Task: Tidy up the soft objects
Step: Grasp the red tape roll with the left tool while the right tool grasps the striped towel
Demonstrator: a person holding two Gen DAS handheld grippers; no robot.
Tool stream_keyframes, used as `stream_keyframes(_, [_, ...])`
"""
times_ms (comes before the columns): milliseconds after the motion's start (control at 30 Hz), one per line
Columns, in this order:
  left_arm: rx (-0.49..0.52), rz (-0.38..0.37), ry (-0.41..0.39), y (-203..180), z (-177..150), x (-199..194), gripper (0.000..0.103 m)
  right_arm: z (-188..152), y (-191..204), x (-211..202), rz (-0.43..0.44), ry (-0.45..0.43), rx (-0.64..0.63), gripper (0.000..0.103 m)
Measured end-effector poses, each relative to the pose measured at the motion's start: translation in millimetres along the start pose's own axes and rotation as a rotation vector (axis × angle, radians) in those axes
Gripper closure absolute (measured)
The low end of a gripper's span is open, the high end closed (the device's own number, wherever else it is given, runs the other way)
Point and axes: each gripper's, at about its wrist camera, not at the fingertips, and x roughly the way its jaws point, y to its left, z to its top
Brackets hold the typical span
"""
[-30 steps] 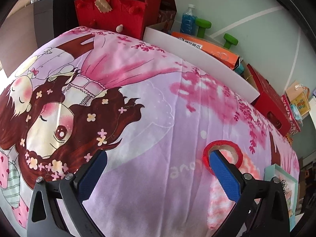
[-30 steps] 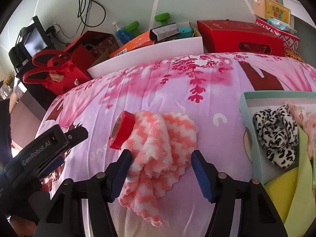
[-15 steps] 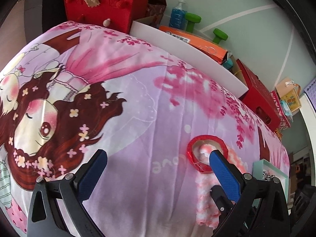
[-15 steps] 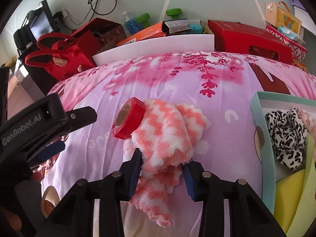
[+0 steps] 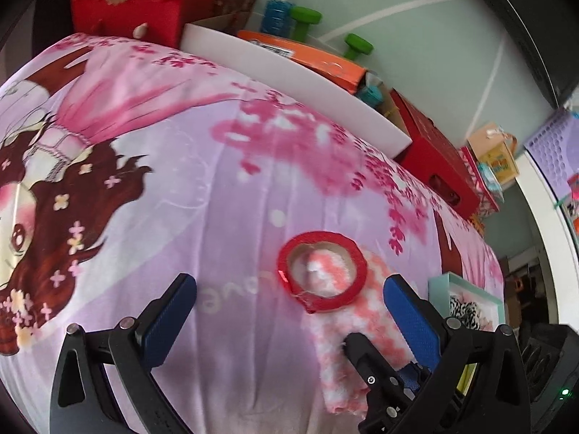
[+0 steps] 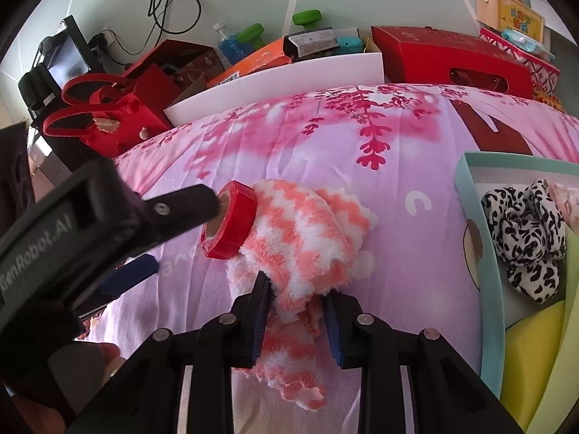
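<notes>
A fluffy pink-and-white cloth (image 6: 307, 231) lies bunched on the pink printed bedsheet (image 6: 398, 152). My right gripper (image 6: 296, 300) has its jaws closing on the cloth's near end, and the pads press into the pile. A red tape roll (image 6: 231, 228) leans against the cloth's far-left end. In the left wrist view the tape roll (image 5: 325, 302) sits just beyond my left gripper (image 5: 289, 316), which is open with nothing between its pads. From the right wrist view, the left gripper (image 6: 173, 242) reaches in from the left, one finger at the roll's opening.
A teal box (image 6: 466, 217) at the right holds a leopard-print fabric piece (image 6: 521, 238) and a yellow item (image 6: 532, 343). Behind the bed are a white board (image 6: 282, 79), a red bag (image 6: 108, 123), a red box (image 6: 452, 58) and green dumbbells (image 6: 307, 18).
The right jaws have come together on the cloth and bunched it. The left gripper has swung toward the tape roll, which now sits between and just beyond its fingertips.
</notes>
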Motion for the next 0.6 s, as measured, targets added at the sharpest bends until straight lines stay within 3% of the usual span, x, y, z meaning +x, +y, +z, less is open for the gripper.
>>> stream_keyframes(133, [0.036, -0.021, 0.011, -8.4, -2.6, 5.4, 0.003, -0.2, 1.3, -0.3, -0.005, 0.003, -0.008, 0.073])
stream_keyframes(267, [0.047, -0.031, 0.026, -10.5, -4.7, 9.5, 0.024, -0.2, 1.9, 0.0, -0.007, 0.006, -0.017, 0.073])
stream_keyframes(400, [0.055, -0.042, 0.033, -12.0, -6.6, 10.9, 0.033, -0.1, 2.5, 0.1, -0.009, 0.007, -0.019, 0.073])
stream_keyframes(467, [0.059, -0.056, 0.044, -13.9, -7.6, 13.1, 0.047, -0.1, 2.7, 0.2, -0.009, 0.007, -0.020, 0.073])
stream_keyframes(600, [0.056, -0.061, 0.047, -14.2, -8.9, 14.4, 0.049, 0.0, 2.7, 0.6, -0.010, 0.006, -0.021, 0.073])
